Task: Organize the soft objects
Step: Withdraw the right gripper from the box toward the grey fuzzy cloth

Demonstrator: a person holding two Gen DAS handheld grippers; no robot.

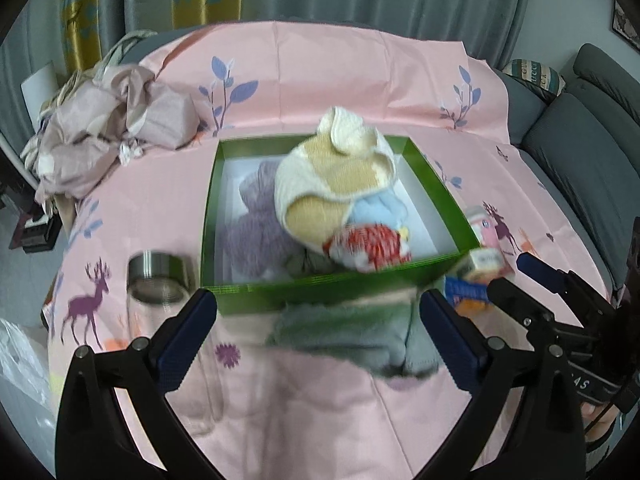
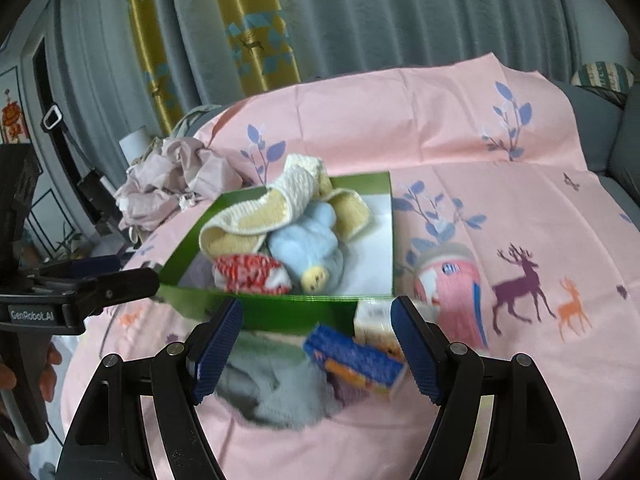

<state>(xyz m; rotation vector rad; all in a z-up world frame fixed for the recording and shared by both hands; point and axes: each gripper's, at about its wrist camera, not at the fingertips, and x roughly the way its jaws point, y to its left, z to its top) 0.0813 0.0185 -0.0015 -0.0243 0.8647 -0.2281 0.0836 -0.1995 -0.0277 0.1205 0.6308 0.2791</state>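
The grey knitted piece (image 1: pixel 352 336) lies low in the centre of the left wrist frame, crumpled on the pink cloth (image 1: pixel 168 208) just in front of the near wall of the green box (image 1: pixel 320 292) — it looks like the next soft thing to go in. In the right wrist frame it sits at lower centre (image 2: pixel 276 392), touching a blue-and-orange carton (image 2: pixel 356 360) on its right.

The left gripper (image 1: pixel 320 336) frames the piece with its fingers spread wide, holding nothing. The right gripper (image 2: pixel 316 348) is equally wide apart and empty, with the carton and a small pale box (image 2: pixel 374 322) between its tips.

A good grasp probably means closing on the thick middle of the bundle rather than a loose edge, so nothing trails over the box wall. Keep clear of the carton — it is hard, and likely does not belong with the soft things.

The box is already crowded: a cream-and-tan knit (image 1: pixel 340 176) piled high, a blue plush (image 2: pixel 308 248), a red-and-white item (image 1: pixel 368 248), a purple knit (image 1: pixel 256 232). White floor shows on the right side of the box, so that seems the better spot.

A steel-lidded jar (image 1: pixel 160 280) stands at lower left of the left view, beside the box.
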